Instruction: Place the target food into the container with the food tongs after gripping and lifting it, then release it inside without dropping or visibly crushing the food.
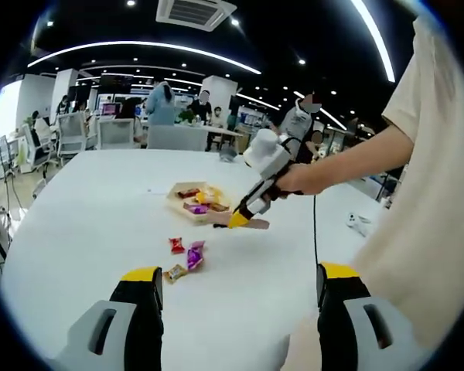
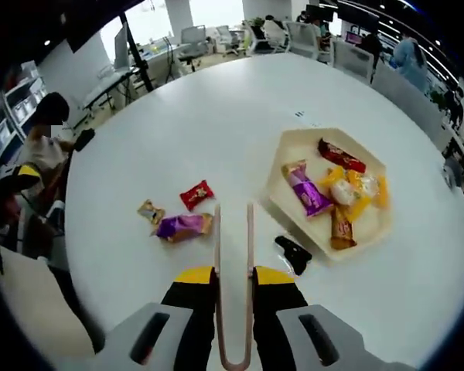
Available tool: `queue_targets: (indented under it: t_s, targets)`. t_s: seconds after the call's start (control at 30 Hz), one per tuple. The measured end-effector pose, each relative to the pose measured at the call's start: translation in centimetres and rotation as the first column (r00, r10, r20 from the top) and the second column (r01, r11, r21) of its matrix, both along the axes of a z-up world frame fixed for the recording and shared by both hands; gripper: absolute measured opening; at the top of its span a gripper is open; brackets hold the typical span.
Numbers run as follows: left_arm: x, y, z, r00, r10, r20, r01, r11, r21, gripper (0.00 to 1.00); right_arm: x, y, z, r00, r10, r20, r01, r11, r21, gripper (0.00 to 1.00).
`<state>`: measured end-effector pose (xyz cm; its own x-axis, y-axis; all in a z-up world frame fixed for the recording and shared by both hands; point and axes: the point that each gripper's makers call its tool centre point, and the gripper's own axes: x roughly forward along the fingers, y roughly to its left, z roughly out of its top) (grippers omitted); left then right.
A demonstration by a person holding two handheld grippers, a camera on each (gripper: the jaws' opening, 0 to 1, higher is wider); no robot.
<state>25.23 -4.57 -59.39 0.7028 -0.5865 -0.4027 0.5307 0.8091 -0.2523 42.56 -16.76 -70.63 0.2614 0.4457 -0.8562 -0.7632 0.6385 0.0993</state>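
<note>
My right gripper is shut on beige food tongs. The tong arms stand slightly apart over the white table with nothing between them. Just left of the tong tips lie three wrapped candies: red, purple and gold. To the right sits a beige hexagonal tray holding several wrapped candies. In the left gripper view my left gripper stands wide open and holds nothing, low above the near table. Beyond it are the same red, purple and gold candies, the tray and the right gripper in a hand.
A small black object lies against the tray's near edge. A small white item rests on the table at the right. The round white table has bare room all around. Chairs, desks and people fill the office behind.
</note>
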Motion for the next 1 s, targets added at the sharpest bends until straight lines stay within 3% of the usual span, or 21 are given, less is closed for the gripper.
queue_targets:
  t_s: [0.2,0.5,0.87,0.97,1.0]
  targets:
    - [-0.1,0.2,0.0,1.000,0.006,0.003,-0.006,1.000,-0.001,0.81,-0.5,1.7,0.1,1.000,0.005,-0.019,-0.004,1.000,0.023,0.17]
    - [-0.7,1.2,-0.1,1.000,0.022,0.001,-0.022,1.000,-0.002,0.81,-3.7,6.0,-0.6,0.997,0.049,-0.061,-0.045,0.997,0.061,0.17]
    - [-1.3,2.6,-0.3,1.000,0.029,0.001,-0.029,1.000,-0.005,0.81,-5.6,8.6,-0.9,0.993,0.072,-0.090,-0.066,0.996,0.068,0.17]
    - [-1.4,3.0,-0.3,0.999,0.033,0.002,-0.033,0.999,-0.006,0.81,-6.0,9.3,-1.1,0.990,0.117,-0.083,-0.114,0.993,0.044,0.17]
    - [-1.5,3.2,-0.3,0.999,0.035,0.003,-0.035,0.999,-0.006,0.81,-6.2,9.3,-1.3,0.984,0.165,-0.067,-0.164,0.986,0.009,0.17]
